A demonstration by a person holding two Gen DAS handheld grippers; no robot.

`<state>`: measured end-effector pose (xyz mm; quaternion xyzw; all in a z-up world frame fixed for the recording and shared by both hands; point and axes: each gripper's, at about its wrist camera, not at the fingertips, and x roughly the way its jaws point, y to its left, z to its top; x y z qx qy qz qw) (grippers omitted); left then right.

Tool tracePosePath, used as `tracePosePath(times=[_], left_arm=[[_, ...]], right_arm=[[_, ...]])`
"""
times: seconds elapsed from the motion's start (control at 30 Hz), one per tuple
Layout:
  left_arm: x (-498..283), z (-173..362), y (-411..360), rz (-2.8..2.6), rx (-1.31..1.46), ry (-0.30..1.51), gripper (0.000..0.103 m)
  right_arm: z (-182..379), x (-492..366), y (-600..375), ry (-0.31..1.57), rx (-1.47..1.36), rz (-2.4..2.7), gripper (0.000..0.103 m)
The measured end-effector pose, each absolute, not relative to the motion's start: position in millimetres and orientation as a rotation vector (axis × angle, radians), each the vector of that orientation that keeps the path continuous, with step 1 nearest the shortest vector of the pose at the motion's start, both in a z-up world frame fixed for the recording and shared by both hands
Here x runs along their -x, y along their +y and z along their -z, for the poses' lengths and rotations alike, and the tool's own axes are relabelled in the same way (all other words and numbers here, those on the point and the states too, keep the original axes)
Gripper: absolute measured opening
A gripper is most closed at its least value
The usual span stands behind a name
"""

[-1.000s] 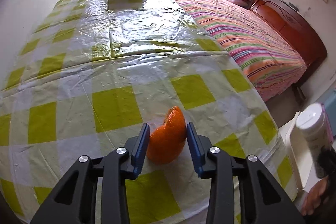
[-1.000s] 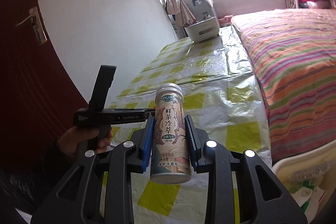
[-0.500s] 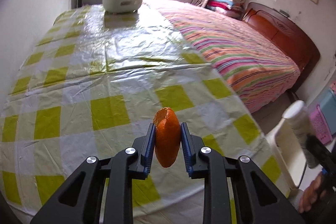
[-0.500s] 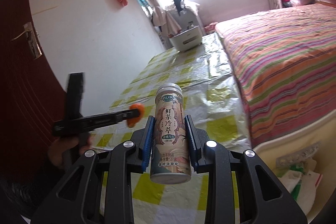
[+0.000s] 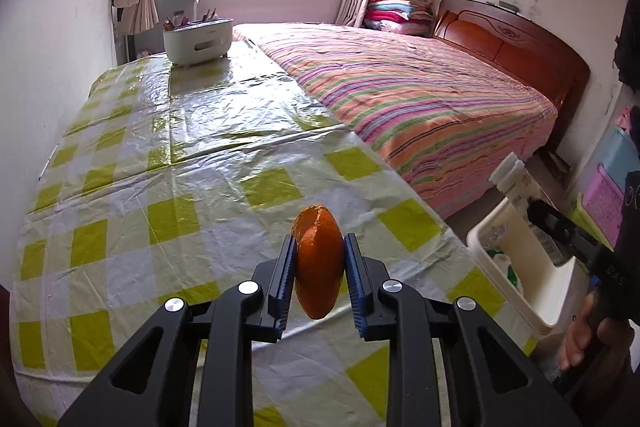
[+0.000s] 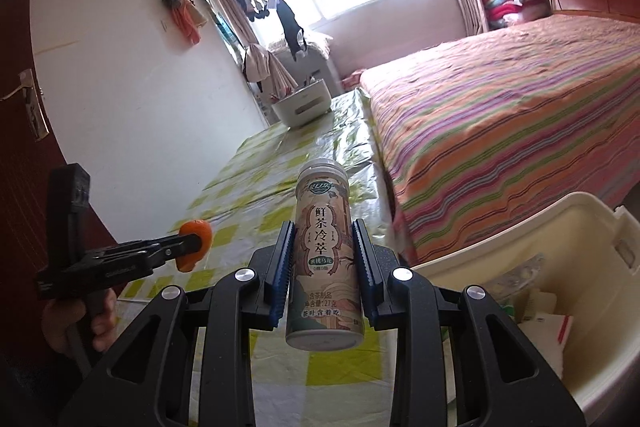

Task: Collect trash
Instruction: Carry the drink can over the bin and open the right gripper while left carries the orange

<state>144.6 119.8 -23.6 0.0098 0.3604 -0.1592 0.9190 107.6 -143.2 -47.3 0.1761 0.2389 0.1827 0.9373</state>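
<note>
My left gripper [image 5: 319, 281] is shut on a piece of orange peel [image 5: 319, 261], which hangs lifted above the yellow-checked tablecloth [image 5: 172, 211]. From the right wrist view the same peel [image 6: 195, 241] shows at the left, pinched in the left gripper [image 6: 188, 247]. My right gripper [image 6: 323, 267] is shut on an upright tea can [image 6: 323, 259] with a beige label. That can [image 5: 516, 187] appears above the cream trash bin [image 5: 520, 303] in the left wrist view. The bin [image 6: 580, 227] stands at the lower right, with paper scraps inside.
A white caddy [image 5: 198, 41] with utensils stands at the table's far end. A bed with a striped cover [image 5: 420, 99] runs along the table's right side. Pink and blue crates [image 5: 608, 195] sit beyond the bin. A hand [image 6: 76, 323] grips the left tool's handle.
The left jaws closed on the peel and lifted it off the cloth, moving right toward the bin. The right gripper carried the can rightward, so the bin has come into view.
</note>
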Motion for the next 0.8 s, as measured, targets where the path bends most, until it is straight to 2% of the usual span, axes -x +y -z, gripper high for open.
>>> tracePosePath(times=[0.8], left_arm=[[-110,21,1,0.471,-0.187,0.694,0.024]], right_arm=[[50,-67,-230,0.363,-0.425,-0.09,0.028]])
